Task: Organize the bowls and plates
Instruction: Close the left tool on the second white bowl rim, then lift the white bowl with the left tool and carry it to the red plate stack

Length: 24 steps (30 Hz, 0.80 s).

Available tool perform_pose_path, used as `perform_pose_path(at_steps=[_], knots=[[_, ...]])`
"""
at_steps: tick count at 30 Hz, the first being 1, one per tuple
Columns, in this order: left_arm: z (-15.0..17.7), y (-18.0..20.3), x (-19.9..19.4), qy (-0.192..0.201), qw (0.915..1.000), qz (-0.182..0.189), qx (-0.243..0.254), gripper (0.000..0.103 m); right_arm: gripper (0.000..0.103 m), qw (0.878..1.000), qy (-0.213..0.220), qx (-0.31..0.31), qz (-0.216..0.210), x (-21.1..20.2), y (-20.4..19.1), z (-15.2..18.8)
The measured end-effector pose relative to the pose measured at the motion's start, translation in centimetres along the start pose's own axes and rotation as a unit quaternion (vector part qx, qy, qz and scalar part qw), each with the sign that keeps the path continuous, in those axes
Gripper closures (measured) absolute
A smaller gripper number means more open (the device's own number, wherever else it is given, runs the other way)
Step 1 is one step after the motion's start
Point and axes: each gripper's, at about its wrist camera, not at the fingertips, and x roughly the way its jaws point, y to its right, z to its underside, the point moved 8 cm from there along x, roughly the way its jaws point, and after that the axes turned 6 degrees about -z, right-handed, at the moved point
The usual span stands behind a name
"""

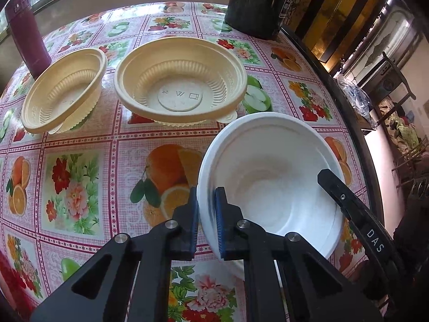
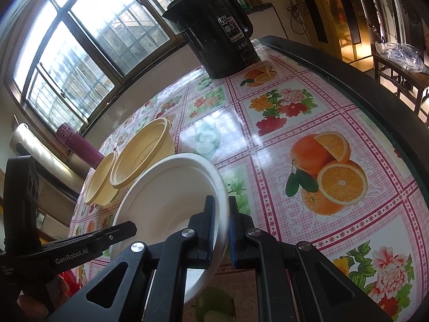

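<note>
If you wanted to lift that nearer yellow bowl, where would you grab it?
By its rim. The yellow bowl sits upright and open, with a thin lip flaring out above ribbed walls. Come from above on the near side, one pad inside, one outside, as both tools do on the white bowl.

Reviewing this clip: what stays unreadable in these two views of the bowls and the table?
- White smooth plastic bowl: underside hidden by its own wall; whether it touches the floral vinyl tablecloth cannot be told in either view.
- Ribbed cream plastic bowl: lower part hidden by the white bowl, right wrist view.
- Maroon cylindrical flask: top cut by the edge, left wrist view.
- Black plastic kettle: label print too small.
</note>
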Motion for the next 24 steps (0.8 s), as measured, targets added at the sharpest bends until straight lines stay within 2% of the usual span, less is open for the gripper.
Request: perform_pose_path(at_steps=[7, 15, 24], knots=[[0.8, -2.5, -1.4, 0.024, 0.9996, -0.014, -0.008, 0.094, 0.094, 1.000, -0.002, -0.019, -0.011, 0.0, -2.4, 1.3], [2.5, -7.5, -3.7, 0.054, 0.9975, -0.035, -0.031, 0.094, 0.094, 0.998, -0.004, -0.040, -0.042, 1.1, -7.0, 3.5], [5.5, -14.7, -7.4, 0.097, 0.9901, -0.073, -0.071, 0.094, 0.095, 0.991, -0.012, -0.074, -0.107, 2.5, -14.2, 6.4]])
